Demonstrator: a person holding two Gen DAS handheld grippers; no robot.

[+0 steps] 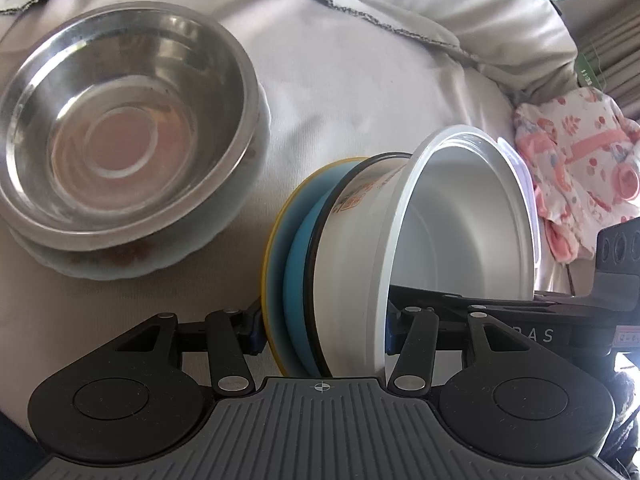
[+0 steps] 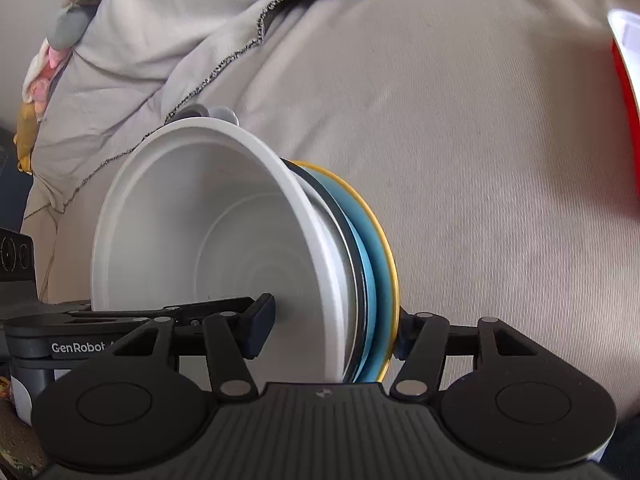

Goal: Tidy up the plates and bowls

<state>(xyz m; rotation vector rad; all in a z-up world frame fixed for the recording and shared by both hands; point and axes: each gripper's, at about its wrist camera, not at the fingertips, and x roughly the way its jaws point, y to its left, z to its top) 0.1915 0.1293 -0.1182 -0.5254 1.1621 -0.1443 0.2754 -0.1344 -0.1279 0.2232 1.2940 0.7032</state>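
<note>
- Left wrist view, from left to right: a steel bowl [image 1: 124, 136] sits nested in a pale scalloped dish [image 1: 132, 256] towards the left edge of the grey cloth [image 1: 360, 80], already paired and out of the way.
- Just right of it, a nested stack stands tipped on its side on the cloth: yellow-rimmed blue plate [image 1: 280, 264], a black-rimmed printed bowl [image 1: 352, 208], then a white bowl [image 1: 460, 216], its mouth facing right.
- Left gripper [image 1: 322, 334] straddles the stack with jaws at their widest, one finger outside the plate, the other at the white rim; whether the pads press cannot be told.
- Far right, a patterned pink cloth [image 1: 576, 184] lies by the cloth's edge.
- Right wrist view: right gripper [image 2: 330, 330] clamps the same stack, left finger [image 2: 262, 330] inside the white bowl [image 2: 208, 232], the other behind the blue plate [image 2: 380, 264], likely holding the pieces together as one unit.
- A red-and-white object [image 2: 626, 60] shows at the right edge.
</note>
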